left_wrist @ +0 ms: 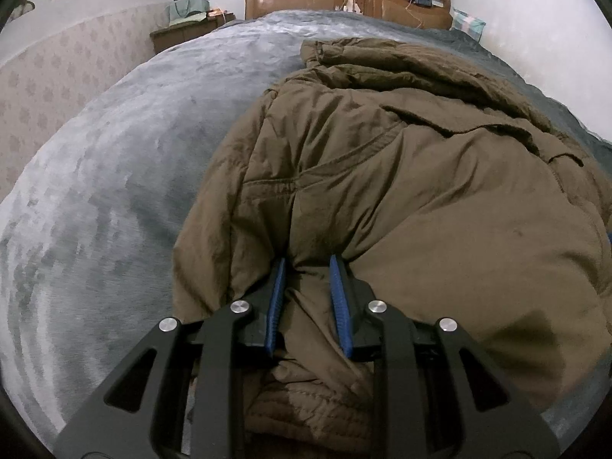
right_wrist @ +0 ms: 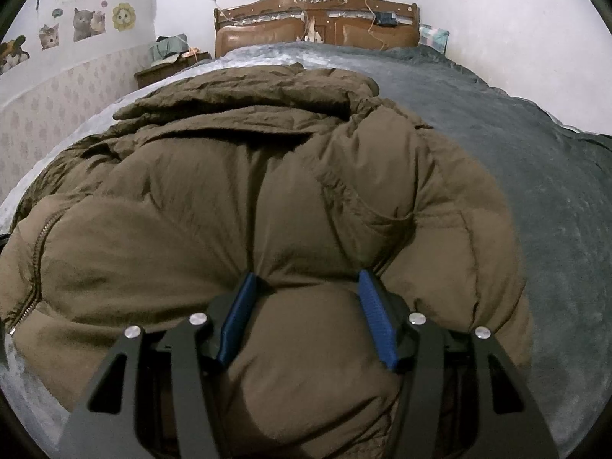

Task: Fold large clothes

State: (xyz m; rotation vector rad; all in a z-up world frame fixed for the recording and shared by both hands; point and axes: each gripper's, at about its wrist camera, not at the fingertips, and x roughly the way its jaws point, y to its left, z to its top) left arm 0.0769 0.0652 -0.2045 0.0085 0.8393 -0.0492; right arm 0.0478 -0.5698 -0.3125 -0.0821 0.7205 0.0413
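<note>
A bulky olive-brown padded jacket lies on a grey bedspread, its near part doubled over. My left gripper is shut on a bunched fold of the jacket near its left edge; the blue pads press into the fabric from both sides. In the right wrist view the same jacket fills the middle, its zipper at the left. My right gripper is shut on a thicker puffed fold of the jacket, with its pads wider apart.
The grey bedspread spreads to the right of the jacket. A wooden headboard stands at the far end. A nightstand with bags sits at the far left by a papered wall with cat stickers.
</note>
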